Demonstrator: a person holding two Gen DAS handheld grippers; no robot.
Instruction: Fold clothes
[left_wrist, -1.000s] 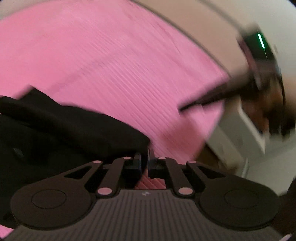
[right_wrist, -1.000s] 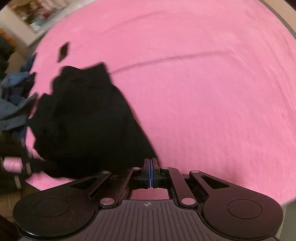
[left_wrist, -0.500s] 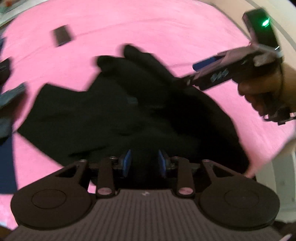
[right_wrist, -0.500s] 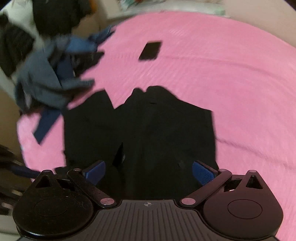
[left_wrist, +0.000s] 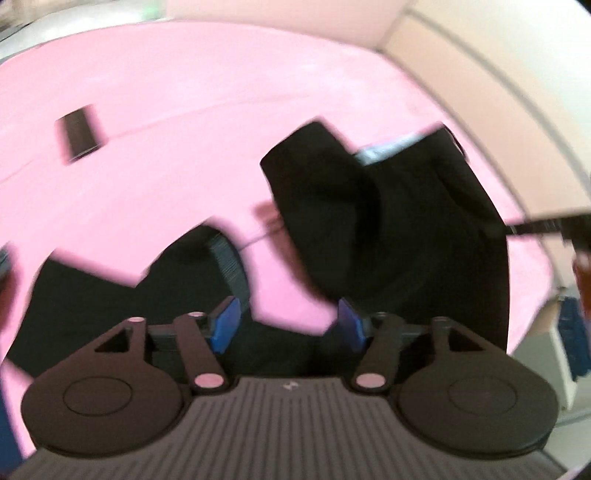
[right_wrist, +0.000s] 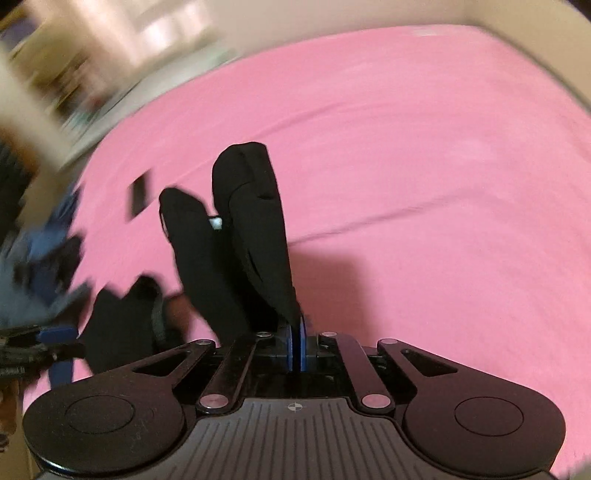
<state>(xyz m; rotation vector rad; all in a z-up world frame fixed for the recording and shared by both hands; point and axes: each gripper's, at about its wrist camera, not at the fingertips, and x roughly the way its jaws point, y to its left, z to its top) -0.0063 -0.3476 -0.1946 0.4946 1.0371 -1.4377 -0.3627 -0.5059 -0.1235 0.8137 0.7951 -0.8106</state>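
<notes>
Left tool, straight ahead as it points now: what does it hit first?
Probably the pink bedspread: the open left tool frames bare pink between its pads. The black garment lies close on both sides, so depth is uncertain; a slight drift meets cloth first.

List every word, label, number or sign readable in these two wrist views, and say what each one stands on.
No readable text in either view.
Left gripper body: a small pale mark, too blurred to read.
Right gripper body: a small round crosshair sign, no letters.
Black garment: a small pale tag, too small to read.
Small dark flat object on the pink bedspread: nothing legible.
</notes>
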